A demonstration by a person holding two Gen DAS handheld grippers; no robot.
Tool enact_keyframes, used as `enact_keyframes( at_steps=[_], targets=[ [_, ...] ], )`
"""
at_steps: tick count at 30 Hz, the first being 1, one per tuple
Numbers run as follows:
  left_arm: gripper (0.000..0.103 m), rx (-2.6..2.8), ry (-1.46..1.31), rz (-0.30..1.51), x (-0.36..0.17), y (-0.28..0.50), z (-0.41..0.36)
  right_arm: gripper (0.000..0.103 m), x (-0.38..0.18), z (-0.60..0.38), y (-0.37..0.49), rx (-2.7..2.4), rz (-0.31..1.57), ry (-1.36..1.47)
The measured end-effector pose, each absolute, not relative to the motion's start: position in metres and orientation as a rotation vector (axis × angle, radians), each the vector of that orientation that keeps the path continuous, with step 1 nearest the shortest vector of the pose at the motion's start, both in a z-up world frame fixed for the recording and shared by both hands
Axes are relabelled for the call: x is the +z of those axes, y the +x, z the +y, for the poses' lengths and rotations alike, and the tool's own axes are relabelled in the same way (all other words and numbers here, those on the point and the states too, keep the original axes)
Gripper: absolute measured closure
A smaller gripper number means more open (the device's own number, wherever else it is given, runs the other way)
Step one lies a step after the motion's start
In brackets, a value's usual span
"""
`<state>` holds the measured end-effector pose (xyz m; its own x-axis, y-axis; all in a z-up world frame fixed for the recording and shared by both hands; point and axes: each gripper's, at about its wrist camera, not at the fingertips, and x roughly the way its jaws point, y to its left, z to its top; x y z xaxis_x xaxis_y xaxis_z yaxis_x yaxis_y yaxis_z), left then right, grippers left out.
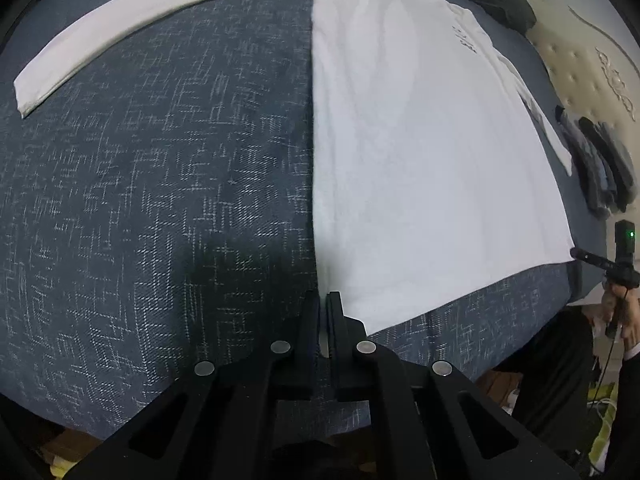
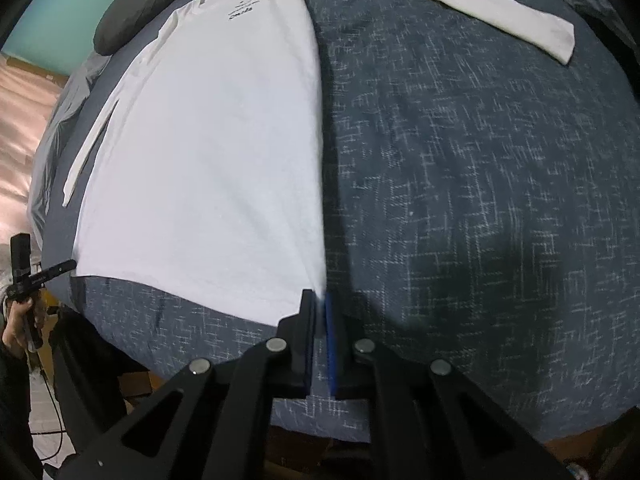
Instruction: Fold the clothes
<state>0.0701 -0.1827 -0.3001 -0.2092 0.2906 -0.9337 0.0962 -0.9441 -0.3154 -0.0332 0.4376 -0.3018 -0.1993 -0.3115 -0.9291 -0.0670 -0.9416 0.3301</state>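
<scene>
Shirt: a white long-sleeved shirt (image 1: pixel 420 152) is lying flat, front up, on the bed, hem toward both cameras; a small dark print is showing near its chest.
Shirt sleeve, left view: one sleeve (image 1: pixel 120 28) is stretching out sideways across the bedspread, away from the body of the shirt.
Shirt sleeve, right view: the other sleeve (image 2: pixel 460 4) is reaching out sideways the same way, cuff lying flat.
Bedspread: a dark blue cover (image 1: pixel 140 200) with a pale crosshatch pattern is lying under the shirt and filling most of both views.
Left gripper: the left gripper (image 1: pixel 323 300) is pointing steeply down at one bottom corner of the shirt; its jaws are standing nearly together and pinching the white hem edge between them.
Right gripper: the right gripper (image 2: pixel 319 300) is pointing steeply down at the opposite bottom corner; its blue-lined jaws are drawn narrow, and the hem corner is running in between them and being pinched.
Pillow: a dark grey pillow (image 2: pixel 132 16) is lying at the head of the bed, beyond the shirt's collar.
Folded clothes: a stack of dark garments (image 1: pixel 600 160) is sitting near the shirt's far side, by the padded headboard (image 1: pixel 580 64).
</scene>
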Motion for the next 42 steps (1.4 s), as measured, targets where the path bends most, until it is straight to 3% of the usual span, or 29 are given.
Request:
enact_keyframes(
  at_steps=[7,16,20,24,28,42],
  targets=[
    [0.096,2.311,-1.915,-0.507,-0.295,0.075,-0.188,0.097,-0.291,0.436,-0.036,-2.264,-0.474,1.833],
    [0.096,2.44,-1.853,-0.475,-0.25,0.078,-0.21,0.093,-0.258,0.443,-0.049,-2.342,-0.475,1.777],
    [0.095,2.496,-1.786,-0.496,-0.23,0.06,-0.204,0.083,-0.246,0.454,-0.055,-2.392,-0.511,1.719],
    [0.086,2.526,-1.736,-0.504,-0.208,0.006,-0.22,0.082,-0.234,0.453,-0.082,-2.428,-0.51,1.662],
    [0.083,2.55,-1.699,-0.495,-0.18,-0.03,-0.193,0.082,-0.223,0.452,-0.103,-2.445,-0.482,1.626],
    [0.079,2.591,-1.62,-0.443,-0.22,-0.259,-0.174,0.081,-0.225,0.433,-0.249,-2.508,-0.434,1.501]
  ],
)
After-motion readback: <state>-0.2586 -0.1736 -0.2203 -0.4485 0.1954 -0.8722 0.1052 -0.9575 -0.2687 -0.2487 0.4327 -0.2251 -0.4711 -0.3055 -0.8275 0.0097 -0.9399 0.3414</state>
